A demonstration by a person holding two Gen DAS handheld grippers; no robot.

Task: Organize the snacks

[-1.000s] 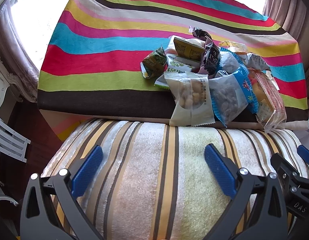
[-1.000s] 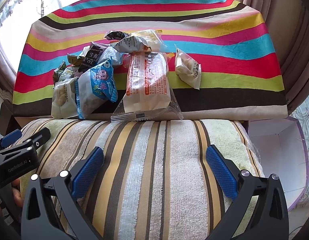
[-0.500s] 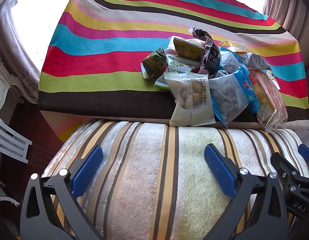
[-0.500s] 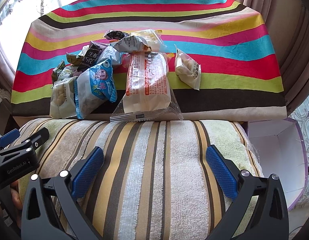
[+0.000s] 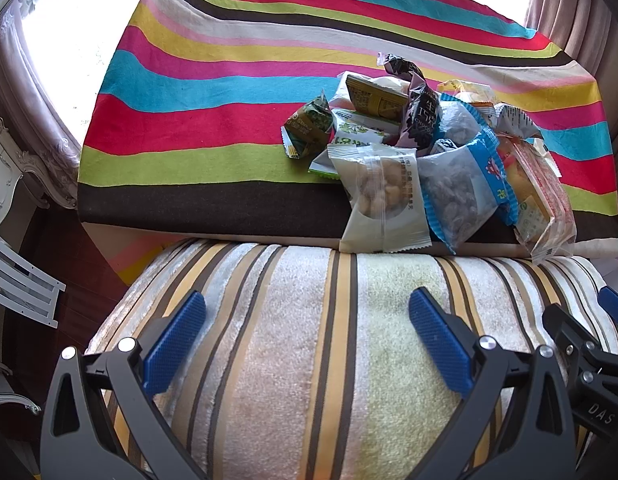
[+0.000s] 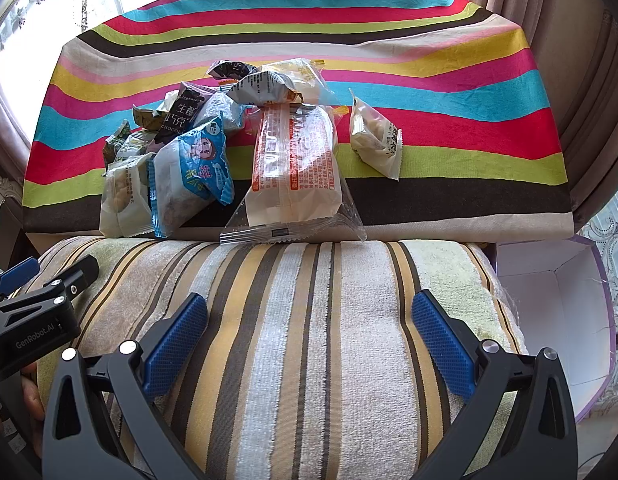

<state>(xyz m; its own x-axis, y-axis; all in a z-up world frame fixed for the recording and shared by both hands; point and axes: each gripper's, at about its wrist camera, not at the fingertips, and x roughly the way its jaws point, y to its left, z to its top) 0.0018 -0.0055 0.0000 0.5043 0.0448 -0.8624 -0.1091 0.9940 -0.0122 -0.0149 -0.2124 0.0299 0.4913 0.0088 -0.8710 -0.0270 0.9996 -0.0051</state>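
A heap of snack packets lies on a rainbow-striped cloth point(image 5: 197, 120). In the left wrist view I see a white nut packet point(image 5: 383, 204), a blue-edged packet point(image 5: 463, 192) and a green packet point(image 5: 307, 128). From the right wrist view a large orange-printed clear bag point(image 6: 295, 168) rests at the cloth's near edge, a blue cartoon packet point(image 6: 197, 168) sits to its left, and a small white packet point(image 6: 375, 136) lies apart on the right. My left gripper point(image 5: 309, 340) and right gripper point(image 6: 309, 340) both stand open over a striped towel, holding nothing.
The striped towel point(image 6: 309, 320) covers a rounded cushion in front of the cloth. An open white box with purple edges point(image 6: 557, 304) stands at the right. White furniture point(image 5: 13, 184) is at the left. Curtains point(image 6: 549, 8) hang behind.
Both views have shifted only slightly. The packets lie where they were and both grippers stay open.
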